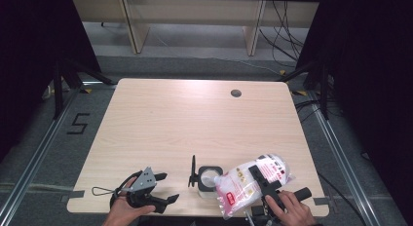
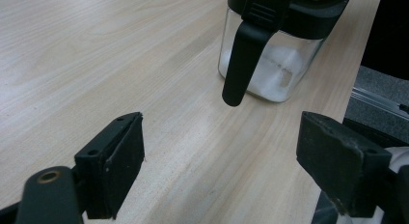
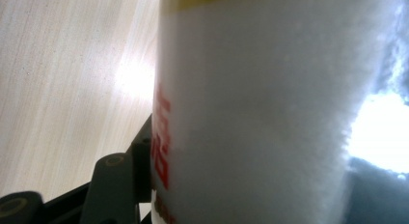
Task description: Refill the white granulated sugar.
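The bag (image 1: pixel 253 183) of white granules lies tilted near the counter's (image 1: pixel 195 119) front right corner, its long axis running from the far right down toward the front edge, its lower left end hanging just over the open jar (image 1: pixel 209 179), which stands near the middle of the front edge with its lid (image 1: pixel 193 172) flipped up on its left. The right claw (image 1: pixel 265 179) is clenched across the bag's middle, one jaw pressed against its printed side. So the pour turns on tipping that low end further toward the jar's mouth. The left claw (image 1: pixel 168 188) rests released by the front left, pointing at the jar
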